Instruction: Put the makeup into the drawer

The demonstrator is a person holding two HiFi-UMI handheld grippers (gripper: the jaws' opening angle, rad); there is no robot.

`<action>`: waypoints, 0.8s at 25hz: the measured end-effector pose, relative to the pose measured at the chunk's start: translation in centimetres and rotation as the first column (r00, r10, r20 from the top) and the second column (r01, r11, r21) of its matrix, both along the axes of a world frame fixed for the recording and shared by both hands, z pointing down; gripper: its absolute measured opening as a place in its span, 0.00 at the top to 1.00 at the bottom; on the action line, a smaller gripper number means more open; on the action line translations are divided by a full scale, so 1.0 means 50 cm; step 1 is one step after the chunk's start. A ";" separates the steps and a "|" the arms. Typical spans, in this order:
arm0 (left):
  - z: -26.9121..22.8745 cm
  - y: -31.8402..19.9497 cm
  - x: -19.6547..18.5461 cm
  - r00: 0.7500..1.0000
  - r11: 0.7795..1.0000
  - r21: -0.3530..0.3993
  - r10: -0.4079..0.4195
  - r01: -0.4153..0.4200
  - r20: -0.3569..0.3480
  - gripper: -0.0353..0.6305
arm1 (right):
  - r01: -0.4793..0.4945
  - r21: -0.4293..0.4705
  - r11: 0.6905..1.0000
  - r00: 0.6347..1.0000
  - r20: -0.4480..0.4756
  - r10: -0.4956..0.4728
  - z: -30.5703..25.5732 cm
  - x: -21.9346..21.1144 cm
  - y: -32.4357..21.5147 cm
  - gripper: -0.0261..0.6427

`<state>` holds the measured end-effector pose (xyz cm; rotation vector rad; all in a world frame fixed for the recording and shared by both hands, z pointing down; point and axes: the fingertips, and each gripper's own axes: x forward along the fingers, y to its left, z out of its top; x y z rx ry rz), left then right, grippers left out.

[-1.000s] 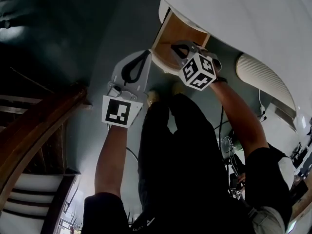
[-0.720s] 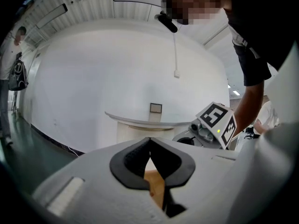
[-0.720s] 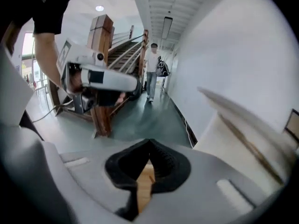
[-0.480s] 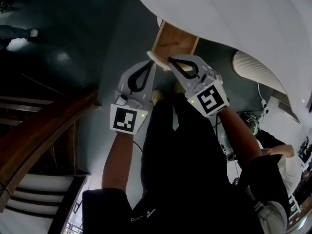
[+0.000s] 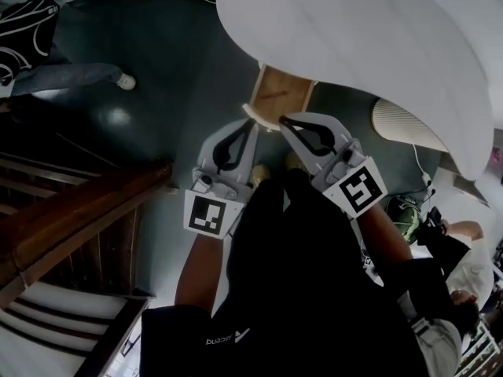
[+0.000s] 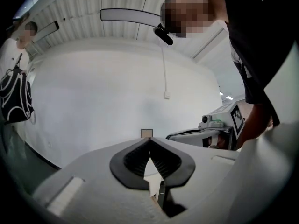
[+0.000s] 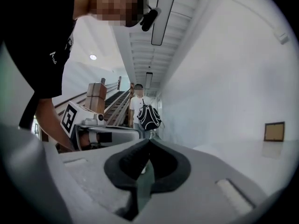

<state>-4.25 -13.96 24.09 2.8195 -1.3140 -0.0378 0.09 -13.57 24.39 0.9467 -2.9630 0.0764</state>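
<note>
I cannot make out the makeup in any view, so where it lies I cannot tell. The drawer (image 5: 277, 93) sticks out from under the white table (image 5: 354, 45). The table's rim cuts off its far part, and only a short stretch of bare wood and the pale front edge show. My own dark clothing fills the lower middle of the head view and hides the floor below my arms. The wooden stairs (image 5: 71, 226) on my left are dim.

My left gripper (image 5: 253, 124) has its jaws pressed together at the tips, with nothing between the black pads (image 6: 128, 160). Through the loop they form I see only a scrap of pale edge and wood. My right gripper (image 5: 283, 121) is likewise closed tip to tip and empty. In its own view a person with a backpack (image 7: 145, 111) stands far off, small and unclear.

A second ago the right gripper reached over the drawer's open wood with its marker cube turned toward me. Now both grippers sit side by side at the front edge with their tips near each other, and less of the drawer's inside shows beyond the table
</note>
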 end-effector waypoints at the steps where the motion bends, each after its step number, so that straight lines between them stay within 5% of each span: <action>1: -0.020 0.008 0.011 1.000 1.000 0.012 0.000 0.000 -0.003 0.93 | -0.003 0.008 1.000 1.000 0.018 0.002 -0.019 0.014 0.010 0.96; 8: -0.101 0.031 0.065 1.000 0.997 0.075 0.009 -0.007 -0.028 0.93 | -0.024 0.021 1.000 0.992 0.122 0.021 -0.087 0.085 0.026 0.96; 20: -0.159 0.035 0.061 0.999 0.988 0.151 -0.017 0.024 -0.044 0.93 | 0.019 0.110 0.994 0.995 0.098 -0.030 -0.140 0.071 0.027 0.96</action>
